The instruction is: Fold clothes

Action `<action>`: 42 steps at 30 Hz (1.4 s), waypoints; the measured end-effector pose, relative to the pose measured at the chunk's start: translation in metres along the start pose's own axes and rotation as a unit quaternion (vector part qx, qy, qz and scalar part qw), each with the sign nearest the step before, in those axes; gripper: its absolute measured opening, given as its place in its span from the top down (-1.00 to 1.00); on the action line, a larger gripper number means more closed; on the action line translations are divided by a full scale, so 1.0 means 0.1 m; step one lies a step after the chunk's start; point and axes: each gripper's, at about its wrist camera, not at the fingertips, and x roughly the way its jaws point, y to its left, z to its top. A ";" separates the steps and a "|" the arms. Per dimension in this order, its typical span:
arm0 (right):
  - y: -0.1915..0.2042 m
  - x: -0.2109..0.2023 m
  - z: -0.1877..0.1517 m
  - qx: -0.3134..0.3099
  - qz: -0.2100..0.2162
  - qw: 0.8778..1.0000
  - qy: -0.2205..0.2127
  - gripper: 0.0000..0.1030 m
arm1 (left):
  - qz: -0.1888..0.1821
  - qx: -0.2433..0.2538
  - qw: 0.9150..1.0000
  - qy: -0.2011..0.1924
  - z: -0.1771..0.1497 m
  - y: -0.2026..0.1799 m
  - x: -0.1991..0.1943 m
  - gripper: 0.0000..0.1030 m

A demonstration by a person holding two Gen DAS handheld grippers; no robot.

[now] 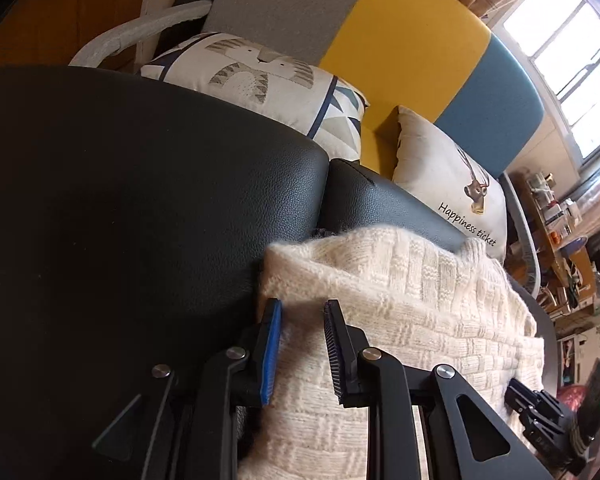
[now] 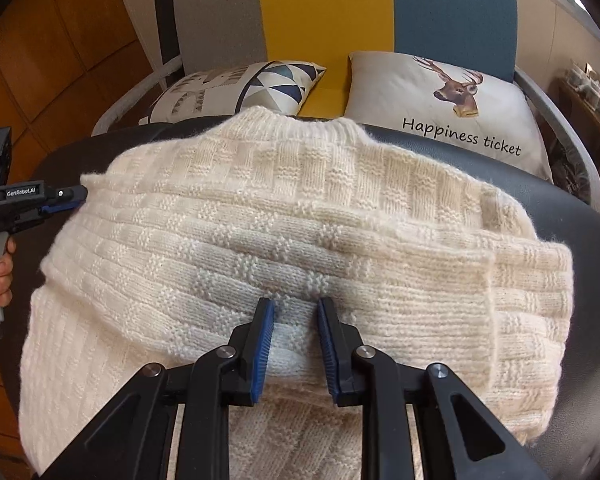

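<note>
A cream knitted sweater lies on a black leather seat, its collar toward the pillows and one sleeve folded across the body. My right gripper is over the near middle of the sweater, jaws close together with knit bunched between the pads. My left gripper is at the sweater's left shoulder edge, fingers narrowly apart with fuzzy fabric between them. The right wrist view shows it from the side as the left gripper, touching that corner, held by a hand. The right gripper shows low at the right.
Two pillows lean behind the seat: a cat-print one and a deer one reading "Happiness ticket". Grey, yellow and blue back panels rise behind them. A bright window and cluttered shelves stand at the right.
</note>
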 end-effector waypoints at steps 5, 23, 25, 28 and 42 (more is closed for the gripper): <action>0.05 -0.09 0.00 0.000 0.010 1.000 -0.015 0.57 | -0.017 0.041 0.997 -0.059 -0.11 -0.12 -0.35 0.53; -0.11 -0.22 -0.20 0.033 0.017 0.999 -0.005 0.56 | 0.008 0.042 0.999 -0.013 0.01 -0.16 0.02 0.52; -0.12 -0.31 -0.26 0.035 0.021 0.999 -0.011 0.56 | 0.004 0.033 0.999 -0.035 -0.10 -0.11 -0.19 0.52; -0.15 -0.46 -0.38 0.040 0.025 0.999 -0.019 0.56 | -0.029 0.039 0.998 -0.050 -0.45 -0.07 -0.52 0.49; -0.86 -1.63 -2.40 0.235 0.077 0.969 -0.007 0.50 | -0.054 0.024 0.998 -0.009 -2.33 0.29 -1.47 0.49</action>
